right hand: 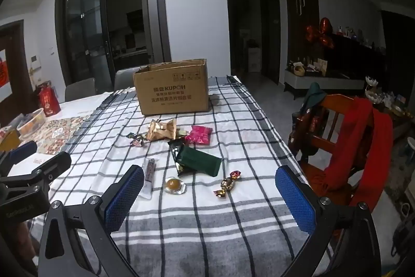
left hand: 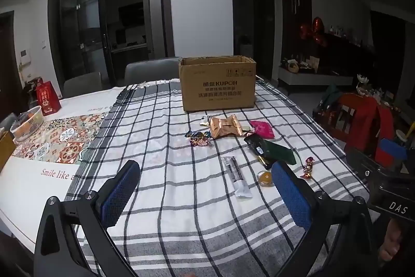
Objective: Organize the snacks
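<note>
Snacks lie scattered on the checked cloth in front of an open cardboard box [left hand: 219, 83] [right hand: 172, 88]: a gold crinkled packet [left hand: 225, 126] [right hand: 162, 133], a pink packet [left hand: 263, 129] [right hand: 199, 134], a dark green pouch [left hand: 269, 151] [right hand: 198, 160], a long clear stick pack [left hand: 237, 177] [right hand: 150, 179], a round amber jelly [left hand: 264, 178] [right hand: 174, 184], and foil-wrapped candies [left hand: 199, 138] [right hand: 228, 183]. My left gripper [left hand: 205, 181] hovers open above the cloth, short of the snacks. My right gripper [right hand: 210, 186] is open too, with nothing between its blue pads.
A white basket [left hand: 27, 122] and a red gift bag [left hand: 48, 98] stand at the table's left end on a patterned runner. A wooden chair [right hand: 334, 126] draped in red cloth stands at the table's right edge. Grey chairs stand behind the box.
</note>
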The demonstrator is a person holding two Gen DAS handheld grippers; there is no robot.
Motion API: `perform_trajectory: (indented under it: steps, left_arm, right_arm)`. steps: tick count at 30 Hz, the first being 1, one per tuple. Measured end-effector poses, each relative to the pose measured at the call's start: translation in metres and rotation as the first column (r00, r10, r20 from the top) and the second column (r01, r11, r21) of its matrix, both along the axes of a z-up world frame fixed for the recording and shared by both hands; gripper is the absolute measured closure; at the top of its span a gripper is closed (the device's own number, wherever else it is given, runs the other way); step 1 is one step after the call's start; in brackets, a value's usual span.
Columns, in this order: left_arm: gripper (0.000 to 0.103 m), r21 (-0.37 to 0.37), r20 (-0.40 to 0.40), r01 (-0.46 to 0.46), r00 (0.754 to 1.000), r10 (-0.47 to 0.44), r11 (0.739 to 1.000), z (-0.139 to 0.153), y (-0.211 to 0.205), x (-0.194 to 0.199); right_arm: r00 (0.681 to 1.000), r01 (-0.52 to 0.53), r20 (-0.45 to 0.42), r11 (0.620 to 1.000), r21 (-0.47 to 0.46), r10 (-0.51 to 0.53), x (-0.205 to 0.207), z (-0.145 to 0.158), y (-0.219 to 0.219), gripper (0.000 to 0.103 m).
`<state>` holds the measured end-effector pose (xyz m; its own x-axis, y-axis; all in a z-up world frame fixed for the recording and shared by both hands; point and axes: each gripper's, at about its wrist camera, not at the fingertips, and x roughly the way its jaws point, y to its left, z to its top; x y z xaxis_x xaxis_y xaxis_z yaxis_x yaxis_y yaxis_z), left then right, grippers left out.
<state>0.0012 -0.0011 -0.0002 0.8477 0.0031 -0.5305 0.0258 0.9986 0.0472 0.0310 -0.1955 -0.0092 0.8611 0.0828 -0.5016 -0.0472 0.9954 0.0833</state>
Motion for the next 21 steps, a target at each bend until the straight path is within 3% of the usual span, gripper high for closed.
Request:
perform_trajectory:
  steps: [8, 21]
  left_arm:
    - [0.0, -0.017, 0.009, 0.016, 1.0, -0.016, 1.0, 0.013, -0.002, 0.003]
    - [0.0, -0.018, 0.026, 0.023, 0.999, -0.022, 1.0, 0.007, -0.002, -0.004]
  right_arm:
    - [1.0, -0.005, 0.004, 1.0, 0.003, 0.005, -0.001, 0.0, -0.001, 0.001]
    - [1.0, -0.004, 0.0, 1.0, -0.004, 0.004, -0.002, -0.001, -0.001, 0.001]
